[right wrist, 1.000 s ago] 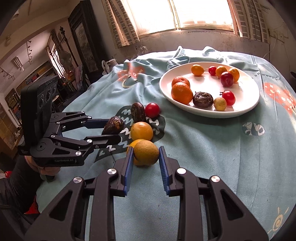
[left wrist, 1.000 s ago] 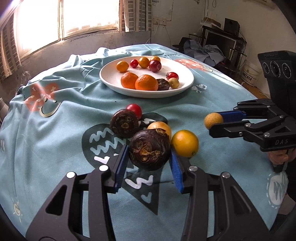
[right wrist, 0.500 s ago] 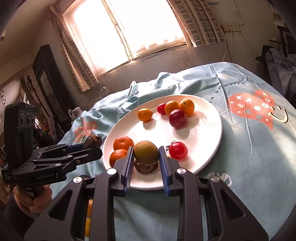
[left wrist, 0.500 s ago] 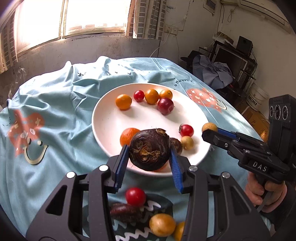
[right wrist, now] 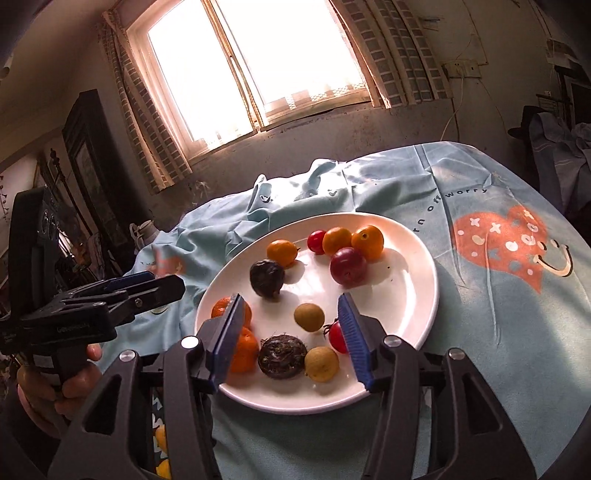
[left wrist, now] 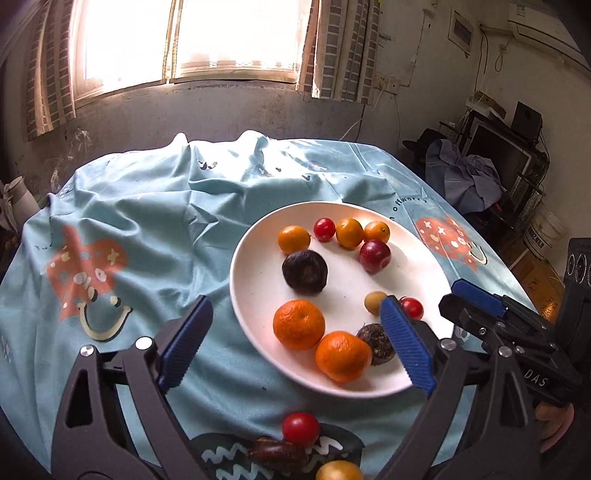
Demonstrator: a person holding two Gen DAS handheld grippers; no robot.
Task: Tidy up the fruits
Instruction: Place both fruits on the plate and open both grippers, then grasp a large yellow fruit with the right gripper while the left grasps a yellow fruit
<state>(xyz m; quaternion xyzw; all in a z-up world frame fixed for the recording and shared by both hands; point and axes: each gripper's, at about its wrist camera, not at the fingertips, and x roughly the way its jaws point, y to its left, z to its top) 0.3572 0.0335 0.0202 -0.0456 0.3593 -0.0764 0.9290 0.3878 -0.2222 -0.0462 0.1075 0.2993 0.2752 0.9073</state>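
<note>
A yellow round fruit [left wrist: 339,471] was cut off by the bottom edge; a blue-padded finger [left wrist: 402,341] hid part of the small red tomato [left wrist: 413,307].

A bright window [left wrist: 192,40] with overexposed panes lights the room, flanked by checked curtains [left wrist: 340,51]. Below it runs a stained grey wall [left wrist: 221,114]. On the right-hand wall sit a power socket [left wrist: 388,85] with hanging cables and an air-conditioner unit [left wrist: 543,22]. A dark monitor [left wrist: 495,151] stands behind heaped clothes [left wrist: 461,177], with a white bucket [left wrist: 543,232] beside it. A dark wooden cabinet [right wrist: 92,166] stands to the left.
</note>
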